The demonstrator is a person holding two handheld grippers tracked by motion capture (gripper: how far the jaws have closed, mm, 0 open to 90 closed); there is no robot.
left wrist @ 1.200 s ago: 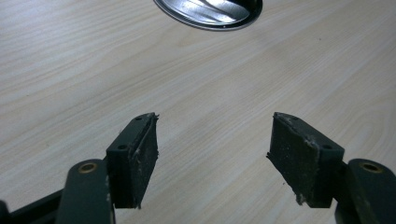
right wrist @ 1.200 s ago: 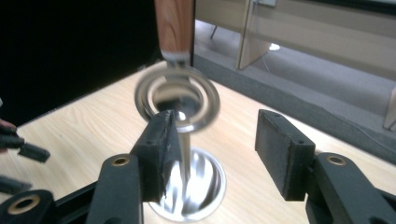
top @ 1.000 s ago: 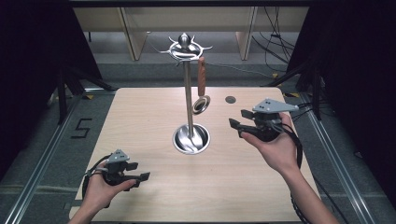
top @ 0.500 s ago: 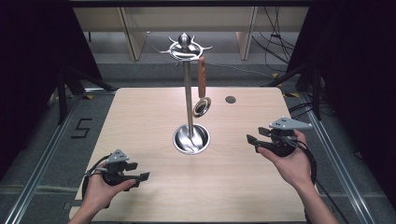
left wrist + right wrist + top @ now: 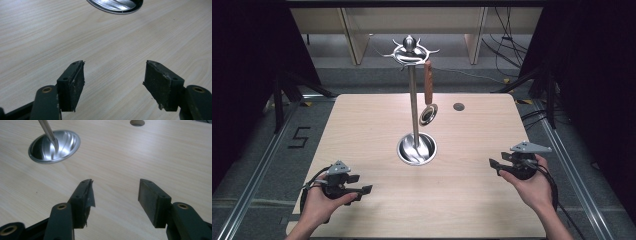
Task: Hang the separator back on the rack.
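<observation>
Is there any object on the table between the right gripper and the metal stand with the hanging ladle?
Nothing visible. Between the right gripper and the stand lies bare table. The ladle hangs from the stand's top, on the side facing this gripper.

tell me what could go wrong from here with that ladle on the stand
The ladle hangs by one hook of the tall, narrow stand; a knock to the pole could swing it off or tip the stand. Both grippers, left and right, are open and empty, so nothing steadies it.
</observation>
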